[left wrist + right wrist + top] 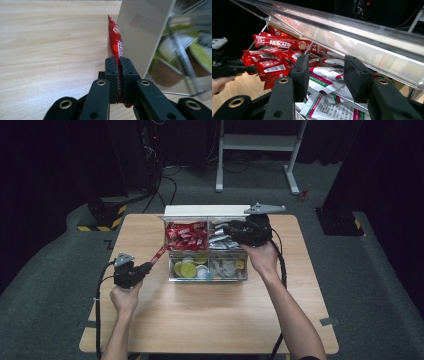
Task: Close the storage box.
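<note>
Two grippers going here: left gripper [148, 266] has its jaws clamped on a red sachet [115, 37], held just off the clear organizer box's [207, 278] left side above the counter [200, 315]. Right gripper [325, 72] hangs over the back-right compartment, jaws apart above white sachets [324, 82].

One clear organizer box [208, 276] with four compartments sits on one wooden table [210, 315]. Two grippers are in use: the left gripper [150, 266] pinches one red sachet [115, 40] between its jaws, and the right gripper [227, 229] hangs over the box. Ahead of its spread jaws lie many red Nescafé sticks [279, 44] and several white packets [325, 75], too overlapped to count exactly.
</note>
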A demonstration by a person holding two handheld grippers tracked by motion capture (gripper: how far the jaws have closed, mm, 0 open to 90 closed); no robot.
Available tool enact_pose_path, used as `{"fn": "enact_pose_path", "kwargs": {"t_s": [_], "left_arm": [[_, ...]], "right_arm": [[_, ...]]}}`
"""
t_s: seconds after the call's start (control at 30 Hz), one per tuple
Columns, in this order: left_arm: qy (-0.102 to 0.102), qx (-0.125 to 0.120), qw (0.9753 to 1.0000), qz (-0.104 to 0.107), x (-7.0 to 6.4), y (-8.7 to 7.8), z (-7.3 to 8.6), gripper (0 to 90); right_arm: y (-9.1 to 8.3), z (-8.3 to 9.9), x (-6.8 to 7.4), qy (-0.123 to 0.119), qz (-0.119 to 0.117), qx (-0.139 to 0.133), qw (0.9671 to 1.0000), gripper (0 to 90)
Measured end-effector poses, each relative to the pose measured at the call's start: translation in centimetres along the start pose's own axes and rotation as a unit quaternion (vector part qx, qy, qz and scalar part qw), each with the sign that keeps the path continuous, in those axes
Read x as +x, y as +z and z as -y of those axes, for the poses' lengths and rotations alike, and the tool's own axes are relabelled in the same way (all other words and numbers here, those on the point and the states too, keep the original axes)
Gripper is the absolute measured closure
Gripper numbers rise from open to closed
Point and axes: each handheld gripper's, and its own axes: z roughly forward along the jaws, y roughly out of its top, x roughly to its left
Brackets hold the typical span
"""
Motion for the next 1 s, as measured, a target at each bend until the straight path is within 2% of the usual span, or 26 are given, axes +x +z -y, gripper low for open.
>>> {"fn": "enact_pose_path", "kwargs": {"t_s": [0.1, 0.2, 0.37, 0.67, 0.9, 1.0], "left_arm": [[-0.003, 0.008, 0.9999, -0.01, 0.2, 1.0, 0.8, 86.3], [-0.007, 0.005, 0.9999, -0.014, 0.3, 1.4, 1.1, 86.2], [-0.005, 0.024, 0.9994, -0.023, 0.8, 2.3, 2.1, 86.0], [-0.005, 0.045, 0.9986, -0.028, 1.0, 3.0, 3.2, 85.5], [-0.013, 0.049, 0.9983, -0.027, 1.2, 3.1, 3.6, 84.9], [-0.008, 0.054, 0.9981, -0.029, 1.1, 3.2, 3.7, 84.1]], "right_arm": [[0.0, -0.1, 0.1, 0.001, 0.003, 0.005, 1.0, 55.7], [0.0, -0.2, 0.1, -0.002, 0.006, 0.006, 1.0, 55.7], [0.0, -0.2, 0.2, -0.001, 0.007, 0.005, 1.0, 55.9], [0.0, -0.1, 0.1, 0.002, 0.002, 0.002, 1.0, 56.0], [0.0, 0.0, 0.0, 0.0, 0.001, 0.0, 1.0, 55.9], [-0.1, -0.1, 0.1, 0.002, 0.002, 0.002, 1.0, 55.8]]}}
